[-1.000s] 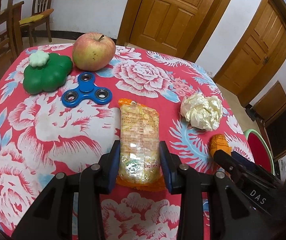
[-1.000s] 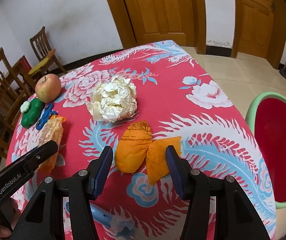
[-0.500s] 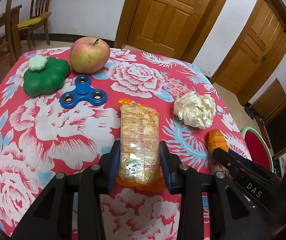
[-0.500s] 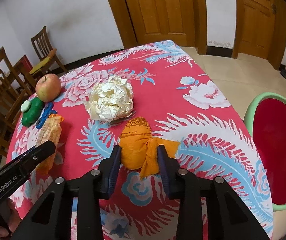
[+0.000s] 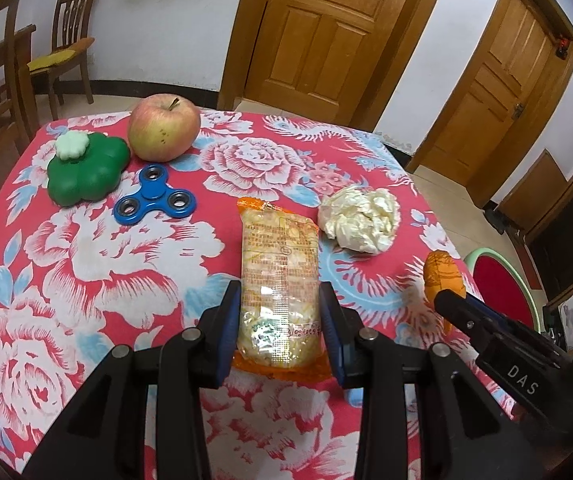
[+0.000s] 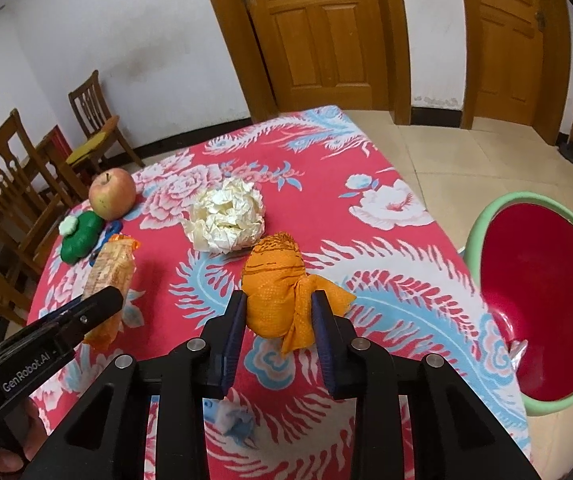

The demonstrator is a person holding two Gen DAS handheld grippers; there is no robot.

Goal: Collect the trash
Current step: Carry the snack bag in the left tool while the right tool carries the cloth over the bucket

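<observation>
Orange crinkly netting (image 6: pixel 276 288), light and squashy, sits pinched at its knotted waist by the right hand-held gripper (image 6: pixel 278 312) near the red basin (image 6: pixel 534 320), while the left hand-held gripper (image 5: pixel 279 322) clamps the slippery snack packet (image 5: pixel 278 280).

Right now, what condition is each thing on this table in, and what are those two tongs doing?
Left tongs: clamped on the snack packet.
Right tongs: clamped on the orange cloth.
Snack packet: sealed, gripped at its near end.
Orange cloth: bunched, squeezed.
Paper ball: crumpled, untouched.
Apple: whole, upright.
Fidget spinner: lying flat.
Green toy: resting on the cloth.
Red basin: beside the table, nearly empty.
</observation>
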